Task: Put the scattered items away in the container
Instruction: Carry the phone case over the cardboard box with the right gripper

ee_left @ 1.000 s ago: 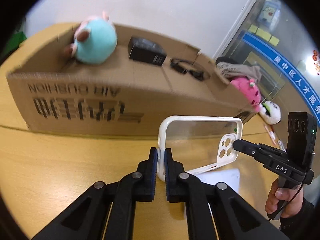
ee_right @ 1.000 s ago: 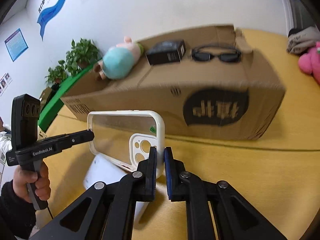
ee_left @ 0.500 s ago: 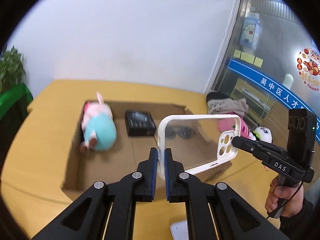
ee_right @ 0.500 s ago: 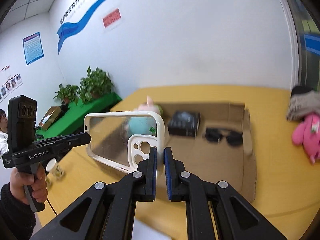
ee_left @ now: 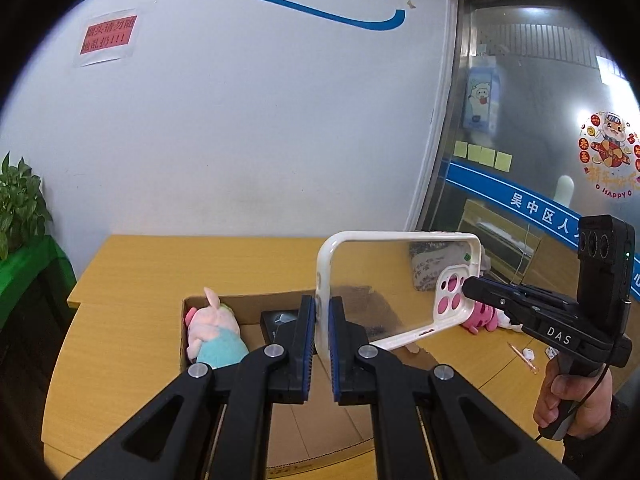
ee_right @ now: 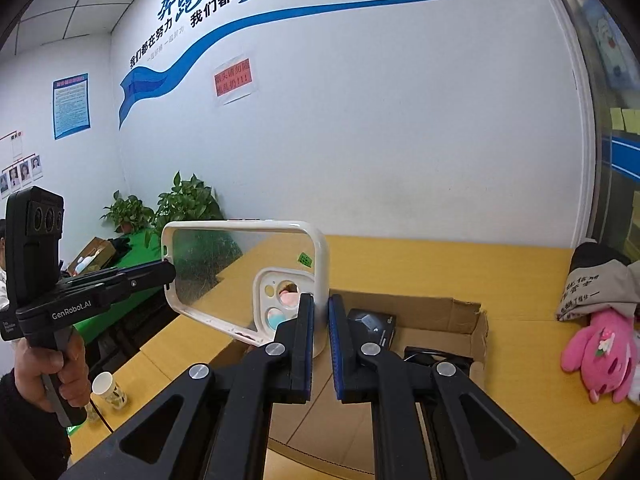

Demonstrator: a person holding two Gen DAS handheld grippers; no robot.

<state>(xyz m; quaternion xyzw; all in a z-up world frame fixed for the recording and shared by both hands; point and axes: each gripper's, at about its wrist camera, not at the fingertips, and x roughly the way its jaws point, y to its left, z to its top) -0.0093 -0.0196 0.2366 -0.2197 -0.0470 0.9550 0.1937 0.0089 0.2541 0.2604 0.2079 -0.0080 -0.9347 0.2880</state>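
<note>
At frame centre, the left gripper (ee_left: pixel 323 344) and right gripper (ee_right: pixel 319 340) each pinch an opposite short end of the clear, white-rimmed phone case (ee_left: pixel 394 286), held level above the open cardboard box (ee_right: pixel 466 312) in the lower frame

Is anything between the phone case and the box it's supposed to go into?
Nothing visible. The phone case is held in the air by both grippers, left and right, above the open box. Below it lie a plush, a black packet and sunglasses, with bare floor between.
</note>
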